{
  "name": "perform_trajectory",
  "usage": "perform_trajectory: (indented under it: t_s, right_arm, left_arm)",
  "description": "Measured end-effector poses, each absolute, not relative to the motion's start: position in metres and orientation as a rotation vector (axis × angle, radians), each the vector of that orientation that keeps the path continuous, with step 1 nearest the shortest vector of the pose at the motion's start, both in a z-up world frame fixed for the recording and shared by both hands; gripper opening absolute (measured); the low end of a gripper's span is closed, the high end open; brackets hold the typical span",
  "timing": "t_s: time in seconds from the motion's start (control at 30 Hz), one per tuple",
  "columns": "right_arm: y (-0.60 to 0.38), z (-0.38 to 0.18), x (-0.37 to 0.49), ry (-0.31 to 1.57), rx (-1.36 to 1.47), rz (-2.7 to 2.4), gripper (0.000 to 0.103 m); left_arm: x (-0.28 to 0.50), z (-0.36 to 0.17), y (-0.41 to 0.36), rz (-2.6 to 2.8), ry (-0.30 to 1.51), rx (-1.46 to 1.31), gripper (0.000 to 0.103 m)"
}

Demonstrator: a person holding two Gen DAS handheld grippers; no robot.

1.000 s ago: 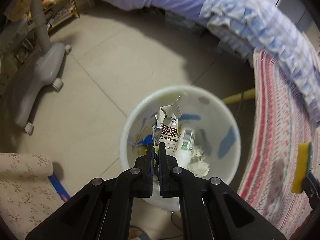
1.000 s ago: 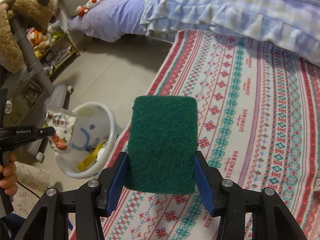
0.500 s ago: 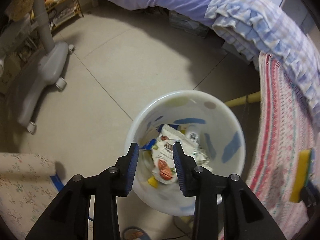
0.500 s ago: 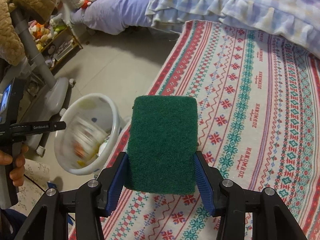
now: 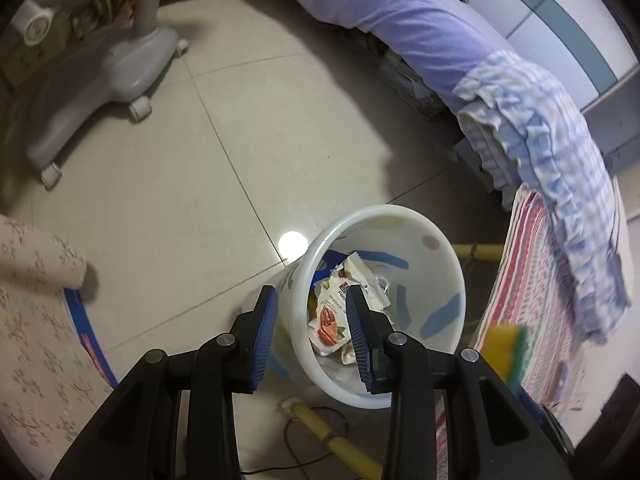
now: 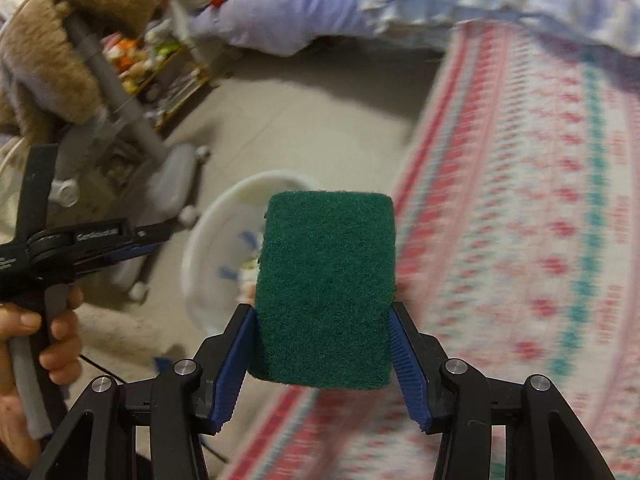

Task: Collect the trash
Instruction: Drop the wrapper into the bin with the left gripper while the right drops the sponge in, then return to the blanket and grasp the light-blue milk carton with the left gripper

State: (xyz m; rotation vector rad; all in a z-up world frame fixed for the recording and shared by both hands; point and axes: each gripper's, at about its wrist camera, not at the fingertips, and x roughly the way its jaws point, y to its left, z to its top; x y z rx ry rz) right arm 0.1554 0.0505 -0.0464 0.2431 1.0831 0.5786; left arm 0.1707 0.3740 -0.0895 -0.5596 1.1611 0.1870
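Observation:
A white trash bin [image 5: 444, 264] stands on the tiled floor beside the bed and holds wrappers. A snack packet [image 5: 334, 312] with a nut picture lies on top inside it. My left gripper [image 5: 310, 304] is open and empty just above the bin's near rim. My right gripper [image 6: 322, 316] is shut on a green scouring sponge [image 6: 326, 292] and holds it over the patterned bedspread [image 6: 520, 200], to the right of the bin [image 6: 208, 240]. The sponge's yellow edge [image 5: 506, 354] shows in the left wrist view. The left gripper also shows in the right wrist view [image 6: 156, 238].
A grey wheeled chair base [image 5: 100, 92] stands on the floor at the far left. A purple duvet and a blue checked blanket [image 5: 540, 128] hang off the bed. A floral cushion [image 5: 36, 320] lies near left. A yellow pole [image 5: 340, 444] and a cable lie by the bin. A brown plush toy [image 6: 52, 48] hangs at left.
My left gripper opened and the snack packet dropped into the bin. The left gripper then pulled back and left. My right gripper swung left toward the bin with the sponge.

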Motion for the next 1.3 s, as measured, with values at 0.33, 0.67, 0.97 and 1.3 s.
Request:
perform_trajectory:
  t_s: [0.33, 0.67, 0.97, 1.3]
  right_arm:
    - [0.167, -0.078, 0.204, 1.164, 0.093, 0.538, 0.069]
    - [0.11, -0.062, 0.161, 1.135, 0.073, 0.523, 0.069]
    - [-0.01, -0.011, 0.123, 1.044, 0.102, 0.404, 0.069]
    - [-0.168, 0.008, 0.104, 0.977, 0.092, 0.17, 0.074]
  left_arm:
    - [0.168, -0.082, 0.373, 0.162, 1.135, -0.574, 0.038]
    - [0.156, -0.064, 0.323, 0.059, 1.146, -0.509, 0.038]
    - [0.126, -0.018, 0.236, -0.059, 1.109, -0.399, 0.038]
    - [0.077, -0.017, 0.09, -0.236, 1.133, -0.135, 0.053]
